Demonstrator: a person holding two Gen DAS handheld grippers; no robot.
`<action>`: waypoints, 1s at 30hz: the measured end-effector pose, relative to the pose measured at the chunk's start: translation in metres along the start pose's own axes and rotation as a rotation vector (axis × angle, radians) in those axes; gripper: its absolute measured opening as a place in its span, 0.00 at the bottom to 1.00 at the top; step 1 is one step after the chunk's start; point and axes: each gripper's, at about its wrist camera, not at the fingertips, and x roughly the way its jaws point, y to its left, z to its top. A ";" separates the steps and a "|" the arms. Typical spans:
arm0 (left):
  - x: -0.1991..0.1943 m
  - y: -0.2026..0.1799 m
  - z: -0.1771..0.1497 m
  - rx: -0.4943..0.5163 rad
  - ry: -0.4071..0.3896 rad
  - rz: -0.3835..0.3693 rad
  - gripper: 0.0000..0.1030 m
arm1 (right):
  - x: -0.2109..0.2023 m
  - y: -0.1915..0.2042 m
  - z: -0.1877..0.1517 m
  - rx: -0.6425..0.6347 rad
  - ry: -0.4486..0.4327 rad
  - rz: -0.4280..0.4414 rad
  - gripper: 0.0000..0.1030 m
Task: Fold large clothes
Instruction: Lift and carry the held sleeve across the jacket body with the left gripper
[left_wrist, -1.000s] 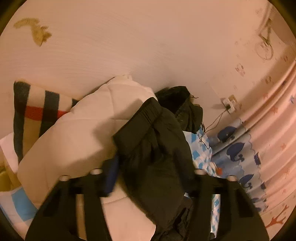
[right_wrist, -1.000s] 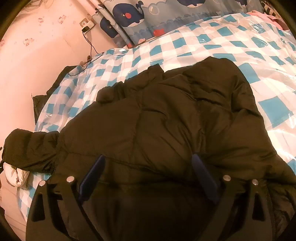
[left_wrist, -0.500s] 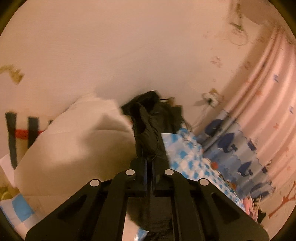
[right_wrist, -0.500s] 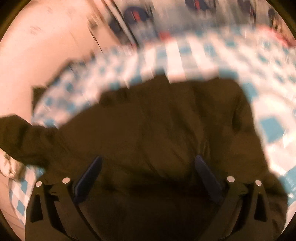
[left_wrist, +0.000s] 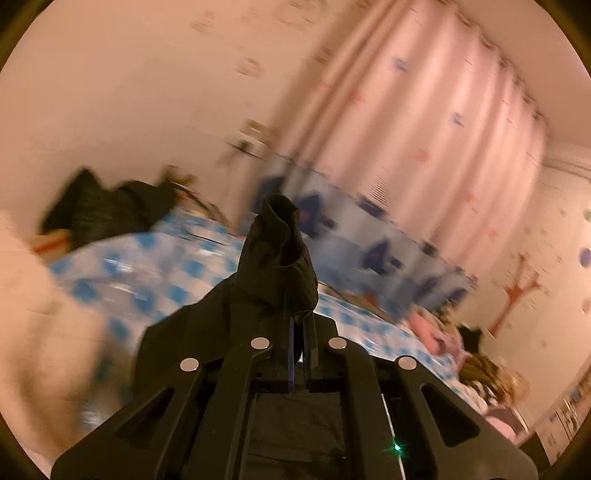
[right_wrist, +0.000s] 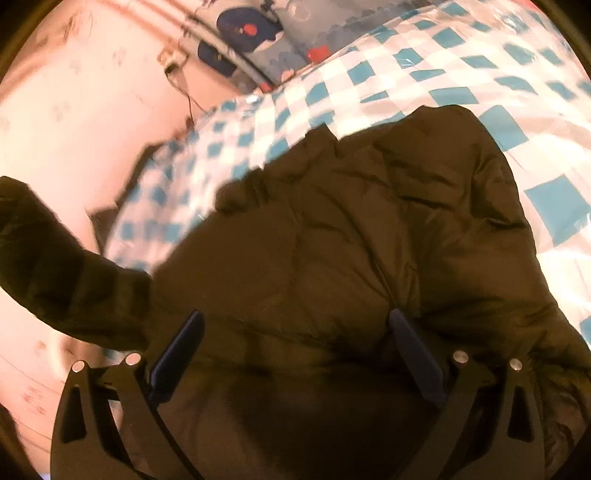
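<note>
A black puffer jacket (right_wrist: 351, 236) lies spread over the blue-and-white checked bed cover (right_wrist: 436, 74). My left gripper (left_wrist: 297, 325) is shut on the jacket's sleeve (left_wrist: 277, 254), whose cuff sticks up past the fingertips, lifted over the bed. In the right wrist view that same sleeve (right_wrist: 55, 258) rises at the left edge. My right gripper (right_wrist: 295, 332) is open just above the jacket's body, its blue pads (right_wrist: 177, 354) wide apart with quilted fabric beneath and between them, not pinched.
A white duvet (left_wrist: 33, 314) bulges at the left. Another dark garment (left_wrist: 103, 210) lies by the wall. A whale-print cloth (left_wrist: 369, 240) and pink curtains (left_wrist: 424, 129) run along the bed's far side. Clothes (left_wrist: 472, 354) are piled at the right. A wall socket with cable (right_wrist: 173, 62) sits near the bed.
My left gripper closed on the sleeve, then lifted it and swung it right, away from the white duvet toward the curtains. In the right wrist view the sleeve rose at the left; that gripper stayed open.
</note>
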 end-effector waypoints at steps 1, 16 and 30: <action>0.013 -0.016 -0.008 0.007 0.020 -0.032 0.02 | -0.003 -0.003 0.002 0.023 -0.006 0.026 0.93; 0.218 -0.120 -0.217 -0.022 0.415 -0.260 0.02 | -0.052 -0.085 0.027 0.450 -0.158 0.342 0.93; 0.297 -0.125 -0.373 0.072 0.688 -0.231 0.02 | -0.052 -0.124 0.029 0.586 -0.156 0.454 0.93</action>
